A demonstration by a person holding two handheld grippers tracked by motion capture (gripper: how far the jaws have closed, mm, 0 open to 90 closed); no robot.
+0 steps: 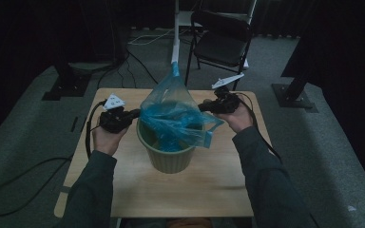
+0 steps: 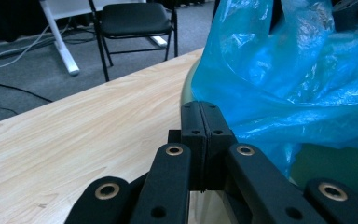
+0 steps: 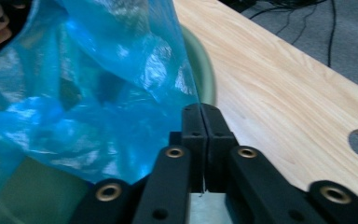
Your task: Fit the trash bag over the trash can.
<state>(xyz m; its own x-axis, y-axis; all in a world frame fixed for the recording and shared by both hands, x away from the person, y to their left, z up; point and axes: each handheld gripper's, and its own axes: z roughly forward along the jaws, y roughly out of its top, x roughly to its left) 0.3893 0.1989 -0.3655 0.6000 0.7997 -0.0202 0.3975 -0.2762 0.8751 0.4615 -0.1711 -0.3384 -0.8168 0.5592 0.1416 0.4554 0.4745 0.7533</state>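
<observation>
High view: the blue plastic bag (image 1: 175,111) sits in the mouth of the green bin (image 1: 167,159) at the middle of the wooden table (image 1: 214,185), with most of its film still billowed above the rim and one corner standing up in a peak. You seem to be lining the bin, so each side of the bag is held out to spread its mouth over the rim. Your left gripper (image 1: 135,114) has its jaws pressed together at the bag's left edge, and in the left gripper view the film (image 2: 279,79) lies right against the closed tips; I judge it pinched there. Your right gripper (image 1: 204,107) is likewise clamped at the right edge, the film (image 3: 98,79) meeting its tips just by the bin's rim (image 3: 205,74). Apart from the bag, I cannot tell what the bin holds. A black folding chair (image 1: 221,40) stands beyond the table.
</observation>
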